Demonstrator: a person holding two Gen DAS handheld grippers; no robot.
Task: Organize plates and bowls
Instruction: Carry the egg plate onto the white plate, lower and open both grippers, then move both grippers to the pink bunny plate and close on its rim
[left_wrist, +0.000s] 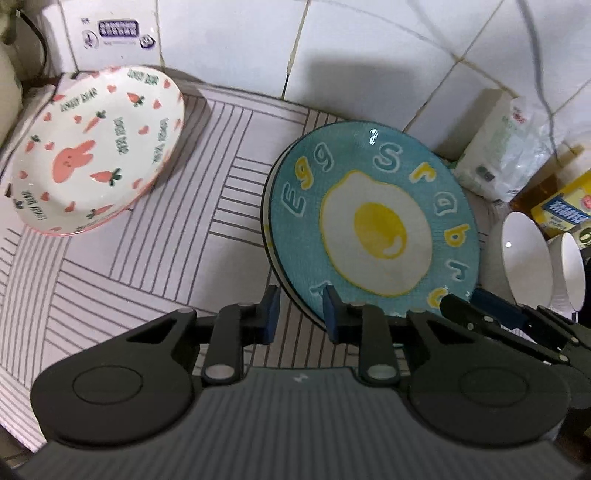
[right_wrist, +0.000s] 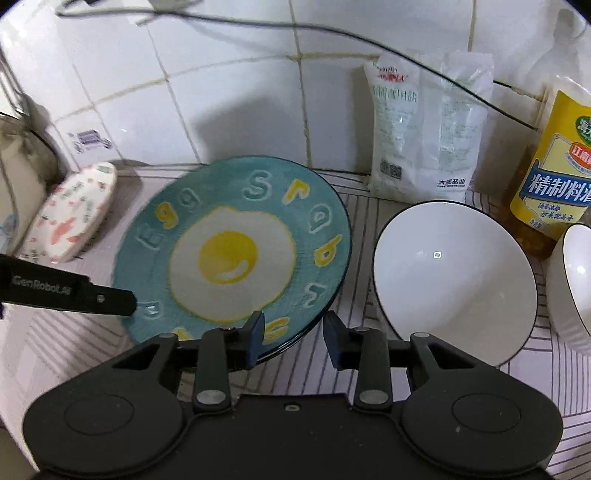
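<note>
Two views differ: only the left shows the rabbit plate's (left_wrist: 92, 155) printed face. Both claws angle steeply down at the teal egg plate (left_wrist: 373, 221), tilted on the striped surface (left_wrist: 207, 221). Left claw (left_wrist: 301, 314) brackets its 7 o'clock rim, grip uncertain; right claw (right_wrist: 293, 339) straddles its 5 o'clock rim, released.

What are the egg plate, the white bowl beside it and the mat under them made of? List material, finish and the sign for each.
Egg plate: probably glazed ceramic; a glossy highlight on the painted teal face.
White bowl: probably glazed ceramic or porcelain; a smooth shiny inside with a dark rim line.
Striped mat: matte, no glare; its material cannot be told.
</note>
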